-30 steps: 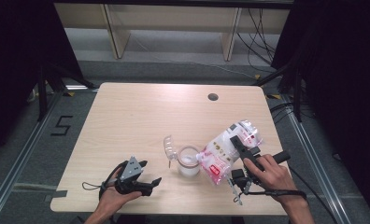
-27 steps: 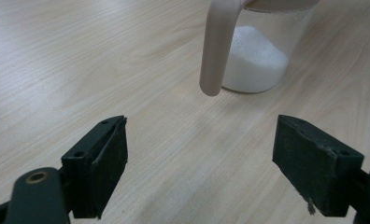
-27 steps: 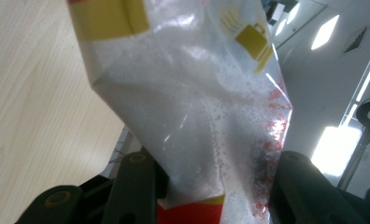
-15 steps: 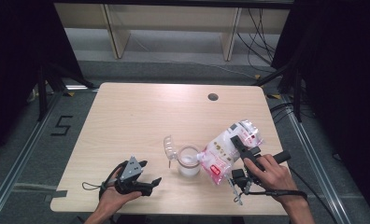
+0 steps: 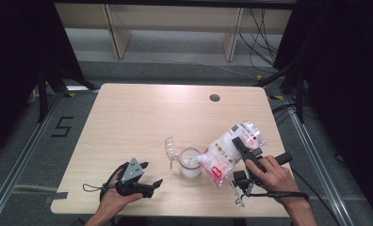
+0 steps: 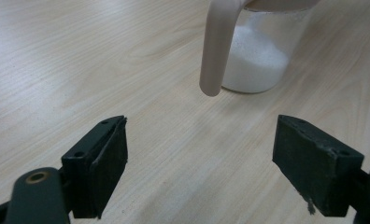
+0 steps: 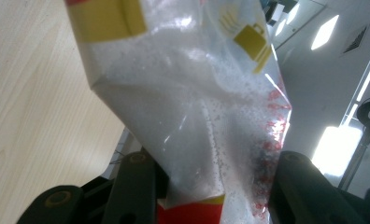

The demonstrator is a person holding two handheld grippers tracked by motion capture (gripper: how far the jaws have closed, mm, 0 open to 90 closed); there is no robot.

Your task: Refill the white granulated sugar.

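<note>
Wooden surface [image 5: 142, 122] fills mid-frame. Largest item: bag of white granules [image 5: 227, 150], tilted at lower right, mouth over the measuring cup [image 5: 190, 162]. Right gripper [image 5: 245, 160] jaws clamped on the bag; left gripper [image 5: 149, 181] jaws apart, idle at lower left. Judgement: keep the tilt gentle, spout centred over the rim. Bag opening hard to make out.

My left hand [image 5: 113, 197] rests low at the near edge, holding the black two-jaw left gripper [image 5: 149, 181] with its grey three-cornered plate on top; its jaws stand wide apart with nothing between them. My right hand [image 5: 274, 173] grips the black right gripper [image 5: 243, 157], tilted up and away, its jaws clamped.
</note>
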